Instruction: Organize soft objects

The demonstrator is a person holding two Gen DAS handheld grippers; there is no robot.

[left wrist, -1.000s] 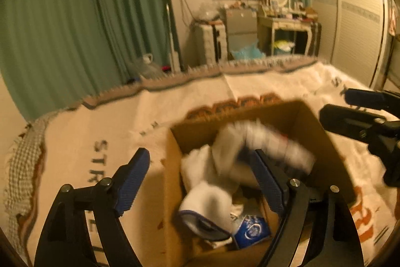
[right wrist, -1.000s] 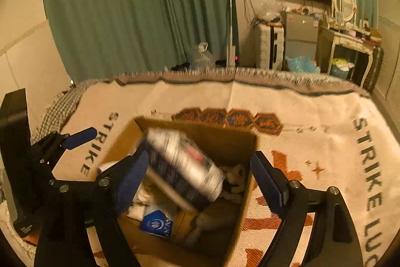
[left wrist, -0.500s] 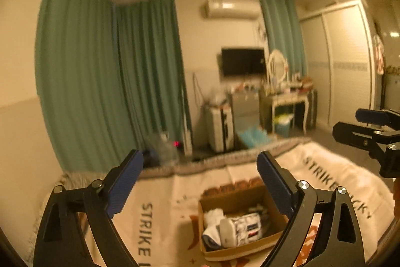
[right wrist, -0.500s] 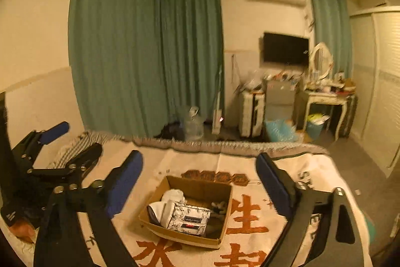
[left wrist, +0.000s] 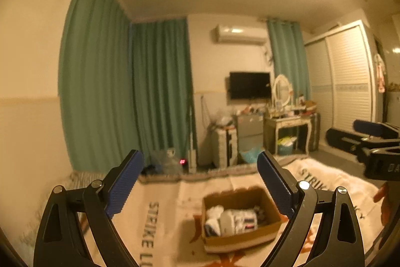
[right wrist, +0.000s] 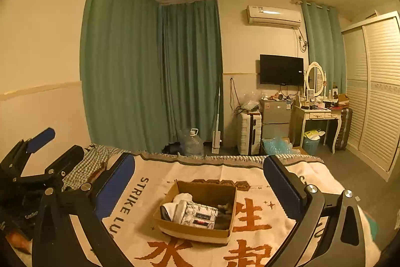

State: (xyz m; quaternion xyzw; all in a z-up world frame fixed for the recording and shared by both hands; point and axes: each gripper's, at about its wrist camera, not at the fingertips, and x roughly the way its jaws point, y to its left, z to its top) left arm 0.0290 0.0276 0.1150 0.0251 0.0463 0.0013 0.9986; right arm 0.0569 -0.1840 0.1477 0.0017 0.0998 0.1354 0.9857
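Observation:
A cardboard box (right wrist: 195, 232) sits on the printed blanket, holding white rolled socks (right wrist: 183, 198) and a patterned white soft bundle (right wrist: 200, 215). In the left wrist view the same box (left wrist: 240, 239) lies low between the fingers, far ahead, with the bundle (left wrist: 242, 219) inside. My left gripper (left wrist: 198, 167) is open and holds nothing. My right gripper (right wrist: 198, 164) has its jaws opening wide, with nothing between them. Each gripper shows in the other's view: the right gripper (left wrist: 375, 139) at the right edge, the left gripper (right wrist: 37, 154) at the left edge.
The cream blanket (right wrist: 140, 194) with dark and orange lettering covers the bed. Beyond its far edge stand green curtains (right wrist: 150, 81), a water bottle (right wrist: 193, 143), a white suitcase (right wrist: 248, 133), a small fridge (right wrist: 275, 116), a dressing table (right wrist: 317, 114) and a louvred wardrobe (right wrist: 375, 91).
Both grippers have drawn back and up from the box, which now looks small and far. The patterned bundle, between the jaws a second ago, lies in the box. Both jaws stand wider.

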